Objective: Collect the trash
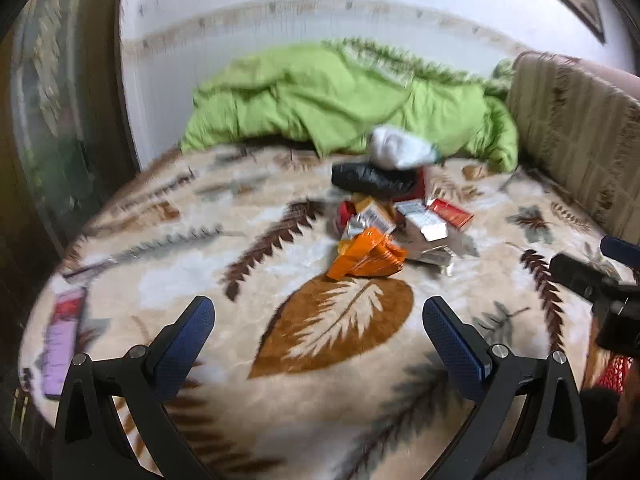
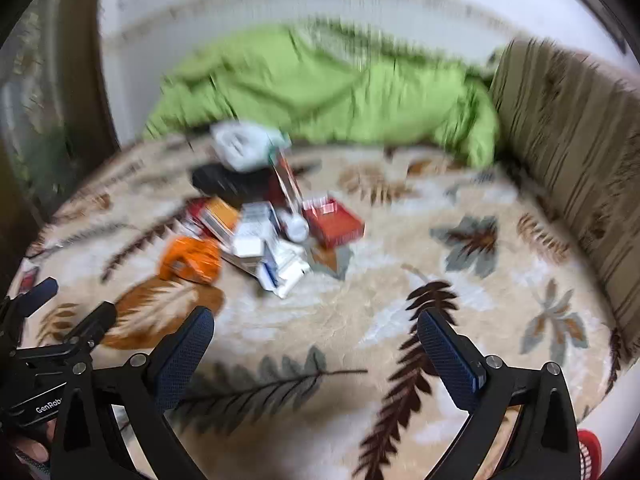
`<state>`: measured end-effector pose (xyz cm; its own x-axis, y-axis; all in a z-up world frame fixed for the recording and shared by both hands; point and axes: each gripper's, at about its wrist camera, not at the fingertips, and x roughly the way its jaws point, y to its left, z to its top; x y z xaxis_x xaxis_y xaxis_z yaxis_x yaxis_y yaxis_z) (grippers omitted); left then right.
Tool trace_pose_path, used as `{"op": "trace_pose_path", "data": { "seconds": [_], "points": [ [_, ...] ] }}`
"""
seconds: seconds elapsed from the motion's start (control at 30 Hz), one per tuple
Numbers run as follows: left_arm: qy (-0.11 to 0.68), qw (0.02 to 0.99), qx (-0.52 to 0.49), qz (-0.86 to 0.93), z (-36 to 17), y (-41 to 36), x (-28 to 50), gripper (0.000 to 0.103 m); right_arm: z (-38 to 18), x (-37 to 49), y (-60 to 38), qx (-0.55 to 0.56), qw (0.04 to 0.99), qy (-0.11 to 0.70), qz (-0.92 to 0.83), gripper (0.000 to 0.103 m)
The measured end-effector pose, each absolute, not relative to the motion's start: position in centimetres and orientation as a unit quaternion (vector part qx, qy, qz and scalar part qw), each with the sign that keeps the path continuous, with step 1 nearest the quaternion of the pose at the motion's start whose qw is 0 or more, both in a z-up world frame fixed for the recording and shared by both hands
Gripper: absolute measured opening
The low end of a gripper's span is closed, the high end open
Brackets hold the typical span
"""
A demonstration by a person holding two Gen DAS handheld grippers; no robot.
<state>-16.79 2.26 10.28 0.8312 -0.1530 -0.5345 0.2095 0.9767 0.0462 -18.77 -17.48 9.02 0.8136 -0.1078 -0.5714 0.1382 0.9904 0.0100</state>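
With both the left gripper (image 1: 319, 316) and right gripper (image 2: 315, 326) gaping wide and empty, the trash (image 1: 384, 228) heaped mid-bed toward the quilt (image 1: 340, 96) may scatter if a loose wrapper slips.

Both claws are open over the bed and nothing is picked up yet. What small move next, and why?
Probably ease the left claw forward toward the orange wrapper: it is the nearest piece of the trash pile, lies almost straight ahead on the blanket, and both claws are empty.
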Motion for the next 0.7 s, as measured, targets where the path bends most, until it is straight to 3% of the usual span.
{"op": "trace_pose_path", "data": {
  "seconds": [0.27, 0.7],
  "points": [
    [0.216, 0.974, 0.030, -0.055, 11.5, 4.7, -20.7, 0.103, 10.9, -25.0, -17.3, 0.038, 0.978, 0.184, -0.094, 0.102],
    [0.224, 0.972, 0.053, -0.054, 9.9, 4.0, -20.7, 0.103, 9.2, -25.2, -17.6, 0.035, 0.976, 0.194, -0.092, 0.102]
  ]
}}
